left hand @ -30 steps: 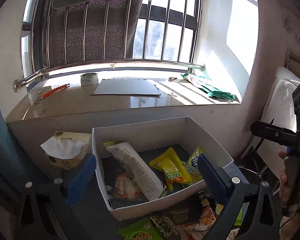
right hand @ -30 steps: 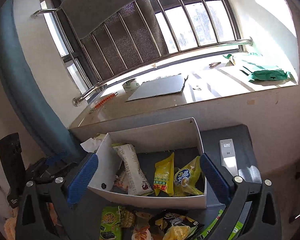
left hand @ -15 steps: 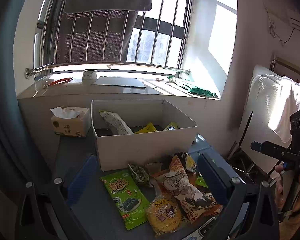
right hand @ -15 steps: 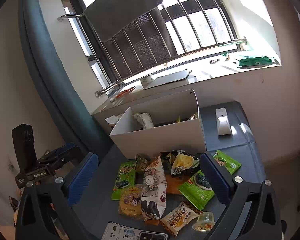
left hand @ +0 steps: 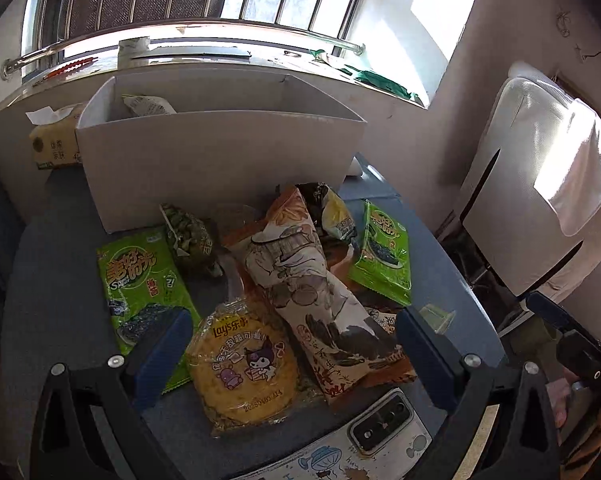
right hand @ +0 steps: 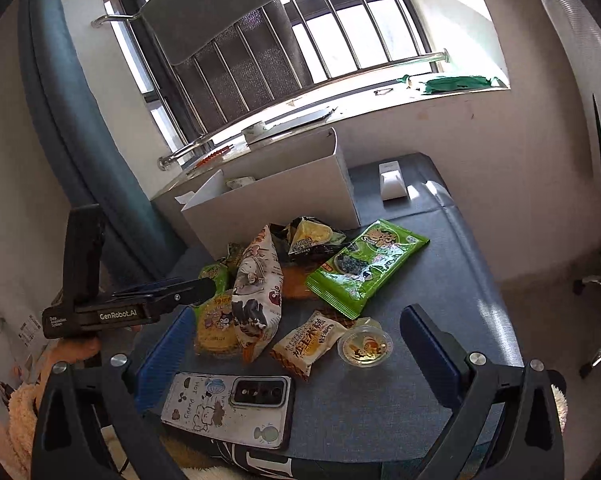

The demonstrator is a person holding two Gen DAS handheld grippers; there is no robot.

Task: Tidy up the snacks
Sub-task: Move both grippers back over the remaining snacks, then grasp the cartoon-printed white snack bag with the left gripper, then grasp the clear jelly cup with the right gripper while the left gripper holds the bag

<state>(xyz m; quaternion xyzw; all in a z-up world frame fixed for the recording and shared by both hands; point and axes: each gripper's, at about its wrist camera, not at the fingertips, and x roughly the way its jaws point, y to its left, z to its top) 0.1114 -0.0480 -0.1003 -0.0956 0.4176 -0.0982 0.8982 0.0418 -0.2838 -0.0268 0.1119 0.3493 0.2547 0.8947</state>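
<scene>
My left claw (left hand: 294, 354) stands released, empty, its blue pads either side of the yellow Lay's packet (left hand: 242, 372). Half a second ago it looked level over the pile toward the box; now it has dropped and pitched down, so the packets fill the view and the white box (left hand: 220, 160) has slid up the frame. The right claw (right hand: 296, 354) is likewise released and empty, and has pulled back and lowered (the phone (right hand: 230, 408) now shows whole at its near edge).

Outward from the left claw: the long cartoon-print bag (left hand: 320, 304) lies just right of the Lay's packet, overlapping it; a green seaweed packet (left hand: 144, 288) lies left, partly under the left pad. A second green seaweed packet (right hand: 366, 266) lies right of the pile, with a jelly cup (right hand: 364, 346) and a small beige packet (right hand: 306, 340) nearer the right claw.

The box stands at the far side of the tabletop (right hand: 440, 304), against the windowsill wall, one wrapper tip showing above its rim. Bare tabletop lies to the right of the pile and along the left edge.
</scene>
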